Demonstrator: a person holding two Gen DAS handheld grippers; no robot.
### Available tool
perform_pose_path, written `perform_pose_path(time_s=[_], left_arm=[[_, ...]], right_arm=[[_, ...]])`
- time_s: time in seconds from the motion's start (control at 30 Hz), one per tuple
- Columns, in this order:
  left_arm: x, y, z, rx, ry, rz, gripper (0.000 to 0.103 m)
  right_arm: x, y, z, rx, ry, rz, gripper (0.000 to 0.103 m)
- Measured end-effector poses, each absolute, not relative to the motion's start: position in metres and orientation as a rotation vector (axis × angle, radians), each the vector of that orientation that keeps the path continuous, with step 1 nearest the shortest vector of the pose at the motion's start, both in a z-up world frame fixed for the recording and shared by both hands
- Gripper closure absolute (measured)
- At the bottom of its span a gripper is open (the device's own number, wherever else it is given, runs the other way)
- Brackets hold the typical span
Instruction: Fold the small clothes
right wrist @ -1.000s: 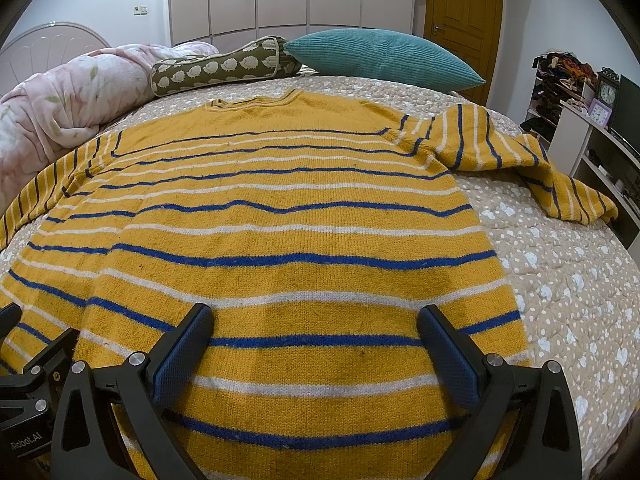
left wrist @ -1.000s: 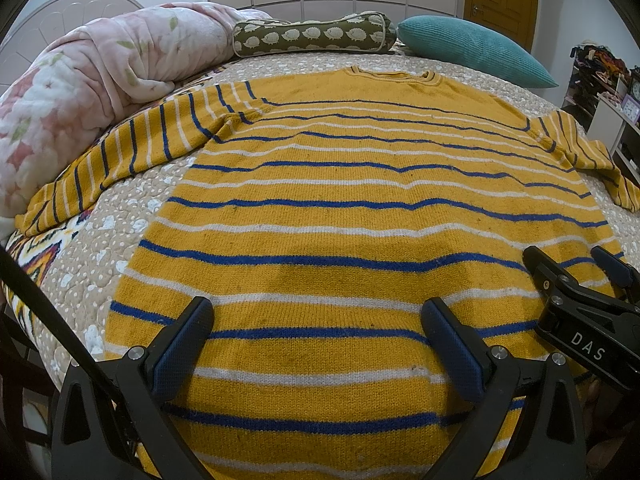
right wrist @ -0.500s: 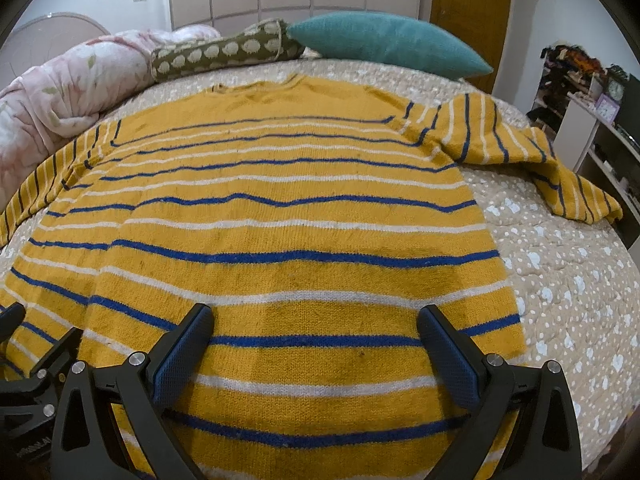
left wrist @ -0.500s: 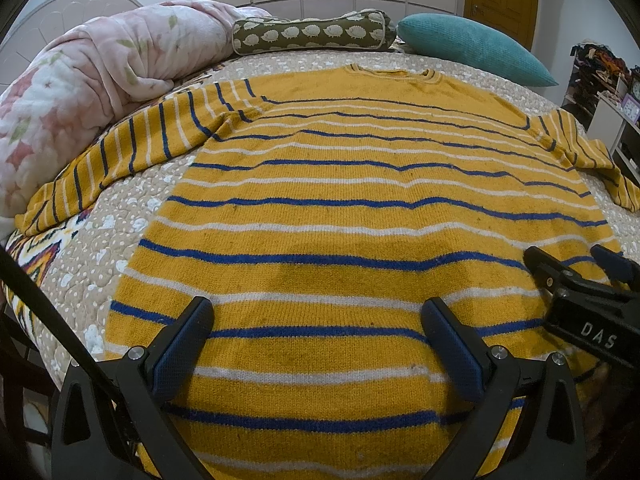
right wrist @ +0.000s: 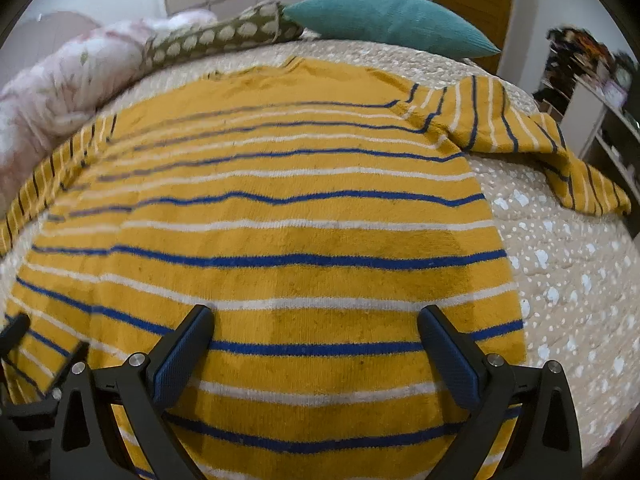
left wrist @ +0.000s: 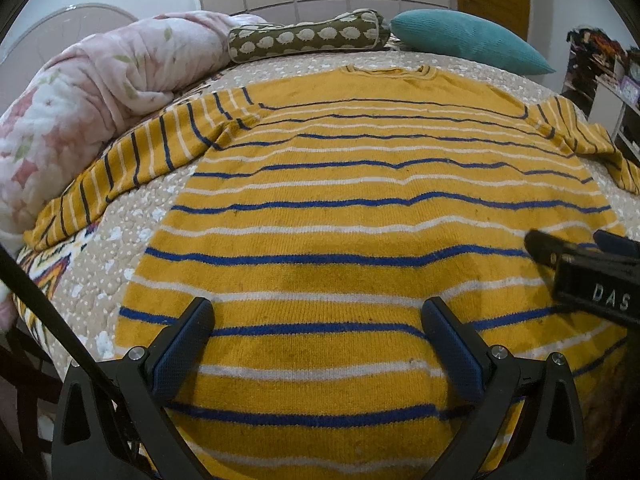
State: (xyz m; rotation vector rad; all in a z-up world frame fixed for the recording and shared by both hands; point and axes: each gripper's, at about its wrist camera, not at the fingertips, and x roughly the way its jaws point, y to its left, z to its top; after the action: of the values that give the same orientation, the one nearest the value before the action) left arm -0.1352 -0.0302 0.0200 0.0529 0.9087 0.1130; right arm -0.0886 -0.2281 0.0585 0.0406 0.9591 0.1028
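Note:
A mustard-yellow sweater point(left wrist: 360, 184) with blue and white stripes lies spread flat on the bed, neckline at the far side. Its left sleeve point(left wrist: 132, 168) stretches toward the pink duvet, and its right sleeve point(right wrist: 520, 136) lies crumpled toward the bed's right edge. My left gripper point(left wrist: 318, 328) hovers open over the lower hem area, nothing between its blue pads. In the right wrist view the sweater point(right wrist: 280, 220) fills the frame and my right gripper point(right wrist: 312, 332) is also open above the lower right part of the body. The right gripper point(left wrist: 592, 276) also shows in the left wrist view at the right edge.
A pink floral duvet point(left wrist: 80, 112) is bunched along the bed's left side. A green sheep-print bolster point(left wrist: 308, 36) and a teal pillow point(left wrist: 468, 40) lie at the head. The beige dotted quilt point(right wrist: 568, 280) shows bare to the right of the sweater. Shelves point(right wrist: 600, 92) stand at the far right.
The right gripper has moved forward and tilted over the sweater, its view now blurred. The left gripper has barely shifted. Both stay open.

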Motion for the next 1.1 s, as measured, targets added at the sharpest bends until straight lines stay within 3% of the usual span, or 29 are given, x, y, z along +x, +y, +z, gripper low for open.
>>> perform_pose_path(time_s=[0.07, 0.13, 0.2, 0.27, 0.33, 0.73, 0.97, 1.0, 1.03, 1.07, 1.1], left_arm=[[-0.136, -0.027, 0.025, 0.041, 0.929, 0.090, 0.002], [-0.139, -0.024, 0.033, 0.007, 0.934, 0.056, 0.018], [-0.142, -0.024, 0.040, -0.015, 0.930, 0.033, 0.023], [-0.147, -0.026, 0.052, -0.036, 0.906, 0.008, 0.023], [-0.153, -0.029, 0.063, -0.039, 0.874, -0.007, 0.023], [-0.162, -0.027, 0.085, -0.077, 0.860, -0.046, 0.023], [-0.160, -0.029, 0.094, -0.070, 0.842, -0.033, 0.023], [-0.159, -0.029, 0.095, -0.069, 0.845, -0.031, 0.023], [-0.158, -0.029, 0.096, -0.070, 0.847, -0.028, 0.023], [-0.158, -0.028, 0.097, -0.071, 0.846, -0.025, 0.023], [-0.158, -0.026, 0.099, -0.072, 0.842, -0.021, 0.023]], right_arm=[[-0.086, -0.230, 0.058, 0.056, 0.959, 0.106, 0.000], [-0.082, -0.229, 0.058, 0.035, 0.983, 0.123, 0.000], [-0.075, -0.230, 0.060, 0.008, 1.013, 0.162, 0.000], [-0.077, -0.238, 0.067, 0.046, 1.006, 0.198, 0.004], [-0.081, -0.256, 0.078, 0.100, 0.956, 0.209, 0.023], [-0.060, -0.546, 0.074, 0.568, 0.821, -0.311, 0.021], [-0.013, -0.612, 0.058, 0.802, 0.792, -0.296, 0.024], [-0.008, -0.613, 0.058, 0.813, 0.788, -0.291, 0.046], [0.002, -0.618, 0.057, 0.840, 0.801, -0.265, 0.085], [0.009, -0.617, 0.056, 0.854, 0.813, -0.247, 0.097], [0.012, -0.625, 0.062, 0.860, 0.805, -0.251, 0.097]])
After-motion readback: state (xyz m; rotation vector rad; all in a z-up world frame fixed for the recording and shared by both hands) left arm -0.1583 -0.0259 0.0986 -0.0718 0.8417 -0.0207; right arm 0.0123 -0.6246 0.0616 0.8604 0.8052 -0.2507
